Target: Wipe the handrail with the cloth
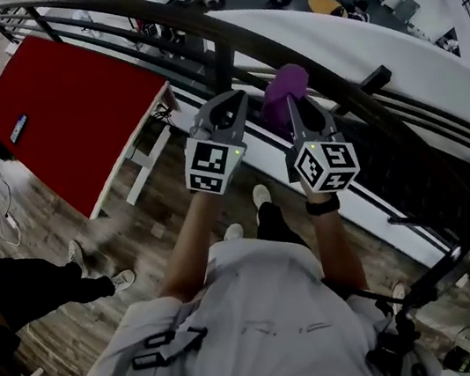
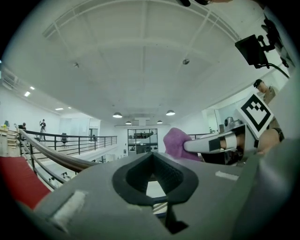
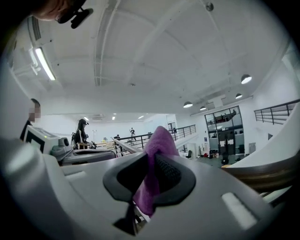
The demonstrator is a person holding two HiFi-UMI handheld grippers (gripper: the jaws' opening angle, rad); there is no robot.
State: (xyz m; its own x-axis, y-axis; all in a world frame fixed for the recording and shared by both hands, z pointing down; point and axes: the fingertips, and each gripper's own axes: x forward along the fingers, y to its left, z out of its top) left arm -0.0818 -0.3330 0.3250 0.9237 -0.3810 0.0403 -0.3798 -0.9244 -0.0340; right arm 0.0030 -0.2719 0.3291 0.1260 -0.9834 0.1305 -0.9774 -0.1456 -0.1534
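Note:
The dark curved handrail (image 1: pixel 190 25) runs from the top left down to the right, just beyond both grippers. My right gripper (image 1: pixel 290 100) is shut on a purple cloth (image 1: pixel 283 92), which bunches out past its tips close to the rail; whether it touches is unclear. In the right gripper view the cloth (image 3: pixel 157 145) hangs between the black pads of that gripper (image 3: pixel 152 157), with the handrail (image 3: pixel 262 173) low at the right. My left gripper (image 1: pixel 234 98) is beside it on the left, shut and empty. The left gripper view shows its tips (image 2: pixel 151 155) together, the cloth (image 2: pixel 174 143) to the right and the handrail (image 2: pixel 56 157) to the left.
Below the railing bars lies a lower floor with a red platform (image 1: pixel 71 112) and a curved white ledge (image 1: pixel 353 38). Another person's legs (image 1: pixel 45 281) stand at the left on the wooden floor. Black gear on a stand (image 1: pixel 437 274) is at the lower right.

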